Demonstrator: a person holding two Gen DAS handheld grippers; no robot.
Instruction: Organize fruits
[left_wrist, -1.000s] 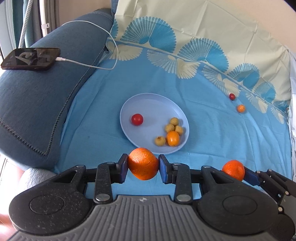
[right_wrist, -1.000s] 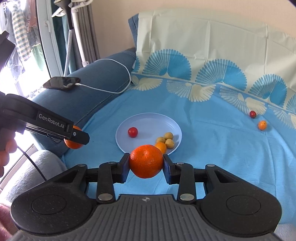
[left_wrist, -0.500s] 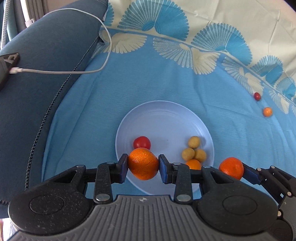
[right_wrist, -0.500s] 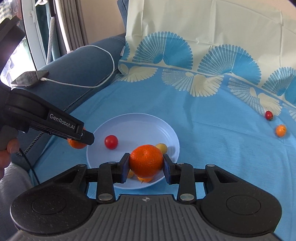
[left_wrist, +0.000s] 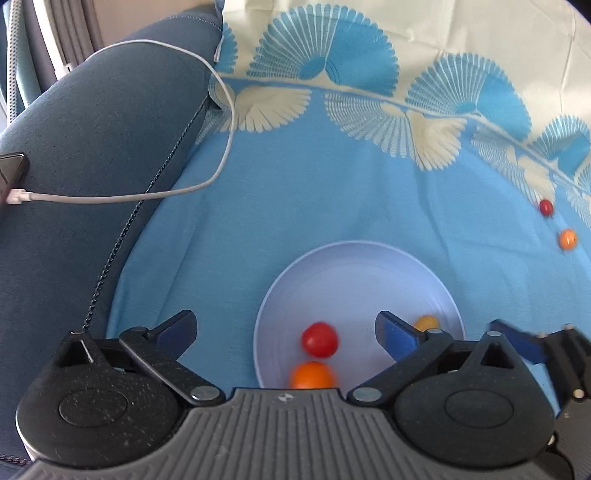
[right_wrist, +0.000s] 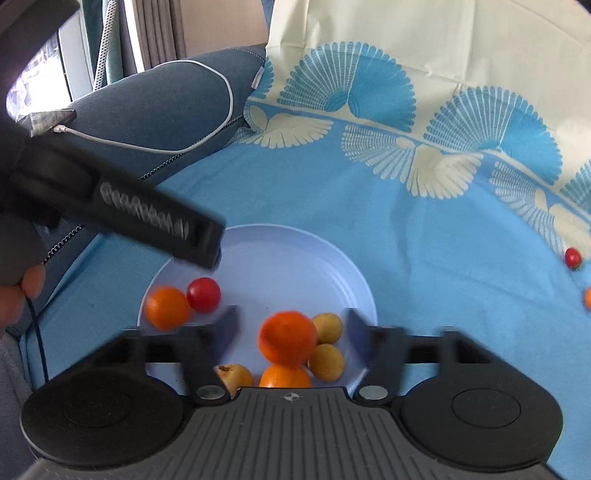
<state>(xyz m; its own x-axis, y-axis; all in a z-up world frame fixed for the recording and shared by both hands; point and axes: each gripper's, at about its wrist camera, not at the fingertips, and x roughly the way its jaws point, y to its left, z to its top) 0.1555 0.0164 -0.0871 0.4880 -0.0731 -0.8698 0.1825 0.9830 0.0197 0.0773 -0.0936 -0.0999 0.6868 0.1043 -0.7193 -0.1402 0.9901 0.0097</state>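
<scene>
A pale blue plate (left_wrist: 369, 258) (right_wrist: 295, 243) lies on the blue cloth. My left gripper (left_wrist: 286, 332) is open and empty above the plate's near left part. Below it lie an orange (left_wrist: 312, 374) (right_wrist: 167, 307) and a red cherry tomato (left_wrist: 320, 339) (right_wrist: 203, 294). My right gripper (right_wrist: 291, 328) is open over the plate's near side. A second orange (right_wrist: 287, 336) is free between its jaws, blurred, over a smaller orange fruit (right_wrist: 284, 376) and several yellow fruits (right_wrist: 327, 326). The left gripper's body (right_wrist: 122, 218) crosses the right wrist view.
A red tomato (left_wrist: 546, 207) (right_wrist: 573, 256) and a small orange fruit (left_wrist: 567, 239) lie on the cloth at the far right. A blue sofa arm (left_wrist: 92, 147) holds a phone (left_wrist: 11, 170) with a white cable (left_wrist: 147, 195) on the left.
Both grippers moved forward over the plate and opened. Each let go of its orange; the left one now lies on the plate by the red tomato, the right one sits among the small fruits.
</scene>
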